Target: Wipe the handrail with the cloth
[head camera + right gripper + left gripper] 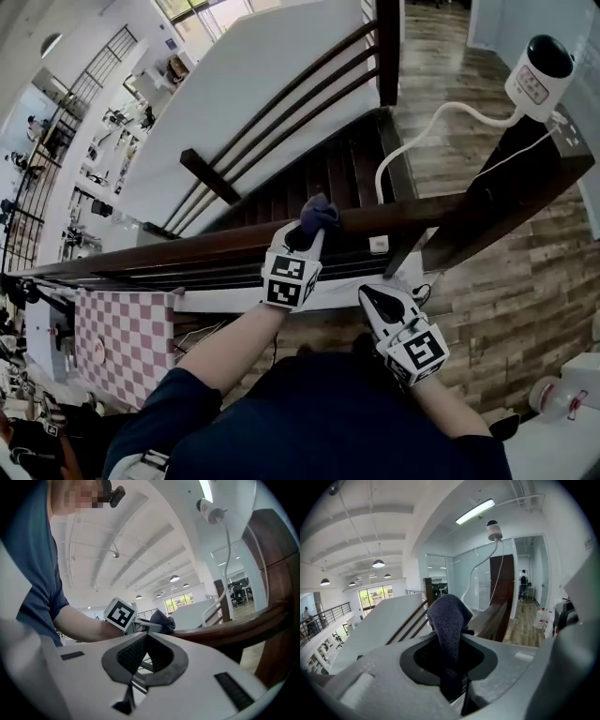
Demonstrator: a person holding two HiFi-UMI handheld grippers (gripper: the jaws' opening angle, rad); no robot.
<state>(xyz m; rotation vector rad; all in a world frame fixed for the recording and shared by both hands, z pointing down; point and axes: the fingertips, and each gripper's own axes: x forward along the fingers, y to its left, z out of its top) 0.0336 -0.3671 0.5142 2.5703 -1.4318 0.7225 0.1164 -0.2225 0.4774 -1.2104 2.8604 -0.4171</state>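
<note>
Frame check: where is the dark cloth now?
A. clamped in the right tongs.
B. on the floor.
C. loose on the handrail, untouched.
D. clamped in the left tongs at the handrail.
D: the cloth is pinched in the left tongs at the handrail; the right tongs hold nothing.

The dark wooden handrail (187, 246) runs across from the left and ends at a square post (506, 202) on the right. A dark blue cloth (319, 214) sits bunched on the rail's top face, about midway along it and touching the wood. A white camera (539, 66) with a black cap stands on the post's top, at the rail's right end. A white cable (422, 141) trails from the camera and drops behind the rail's far edge
</note>
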